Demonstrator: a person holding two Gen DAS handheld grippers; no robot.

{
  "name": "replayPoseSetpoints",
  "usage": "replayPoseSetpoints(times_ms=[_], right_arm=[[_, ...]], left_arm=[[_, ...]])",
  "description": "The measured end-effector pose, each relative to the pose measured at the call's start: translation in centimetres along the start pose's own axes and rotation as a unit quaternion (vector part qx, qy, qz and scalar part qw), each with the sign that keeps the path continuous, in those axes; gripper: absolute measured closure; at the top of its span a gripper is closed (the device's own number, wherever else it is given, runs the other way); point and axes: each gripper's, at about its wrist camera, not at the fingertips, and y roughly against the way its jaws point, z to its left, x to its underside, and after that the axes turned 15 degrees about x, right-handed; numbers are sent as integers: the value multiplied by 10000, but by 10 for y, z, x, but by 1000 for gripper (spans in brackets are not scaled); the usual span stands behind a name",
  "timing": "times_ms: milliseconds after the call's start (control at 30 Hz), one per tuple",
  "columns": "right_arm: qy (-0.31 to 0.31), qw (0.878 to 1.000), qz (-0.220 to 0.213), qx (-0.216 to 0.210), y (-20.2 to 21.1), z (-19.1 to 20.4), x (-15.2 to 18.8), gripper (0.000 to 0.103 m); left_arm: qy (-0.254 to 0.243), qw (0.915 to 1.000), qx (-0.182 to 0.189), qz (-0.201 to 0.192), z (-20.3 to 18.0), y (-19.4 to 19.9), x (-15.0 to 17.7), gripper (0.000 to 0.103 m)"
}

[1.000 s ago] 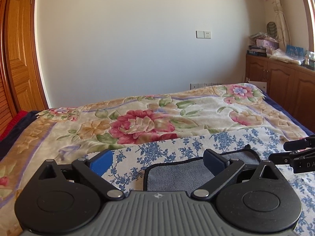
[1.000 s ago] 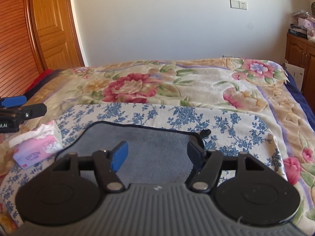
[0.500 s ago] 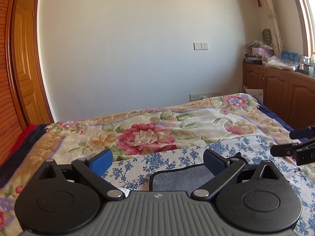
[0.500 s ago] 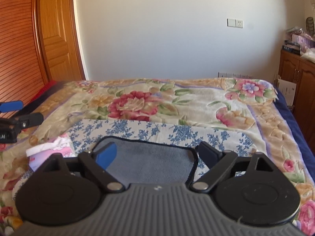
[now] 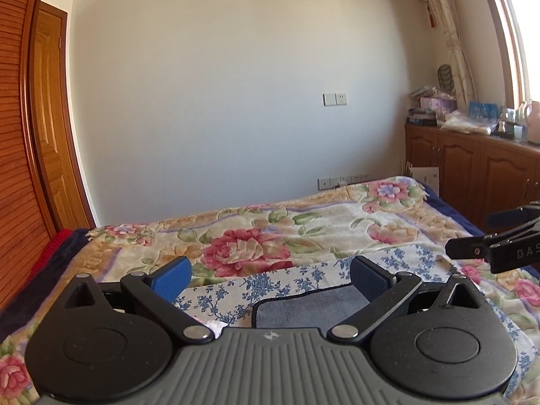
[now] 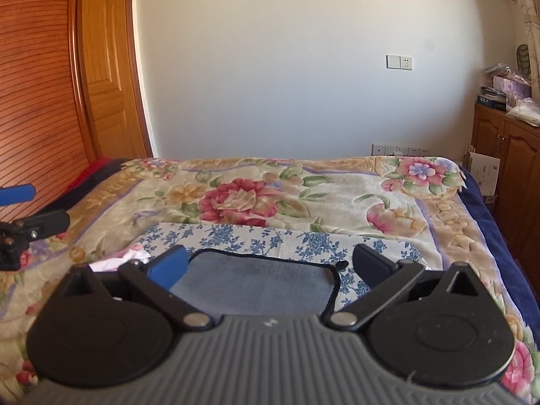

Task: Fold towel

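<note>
Grey cloth, the towel (image 6: 256,283) lies flat on a blue-flowered sheet (image 6: 270,236) at lower centre of the right view, long side running left to right. The right gripper (image 6: 268,266) hangs above it, fingers spread wide and empty. The left gripper (image 5: 270,275), also spread, sees the towel off to its lower right, so the right is nearer.
</note>
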Motion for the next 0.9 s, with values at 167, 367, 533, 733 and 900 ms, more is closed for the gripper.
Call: replayPoseSetpoints(times_ms=[167, 367, 533, 733, 900], right_arm=[[52, 10000, -46, 31, 18, -2, 1, 0], [-42, 9999, -114, 18, 41, -6, 7, 0], [-106, 9999, -123, -25, 55, -8, 13, 0], [-157, 9997, -164, -35, 68, -8, 20, 0], [-170, 9997, -191, -14, 79, -8, 29, 0]], left_arm=[[-90, 9999, 22, -95, -11, 24, -4, 0], [-18, 9998, -3, -185, -17, 45, -4, 0], [-15, 9996, -100, -273, -22, 59, 4, 0], [82, 9997, -171, -155, -24, 68, 19, 0], [195, 9996, -190, -85, -24, 75, 35, 0]])
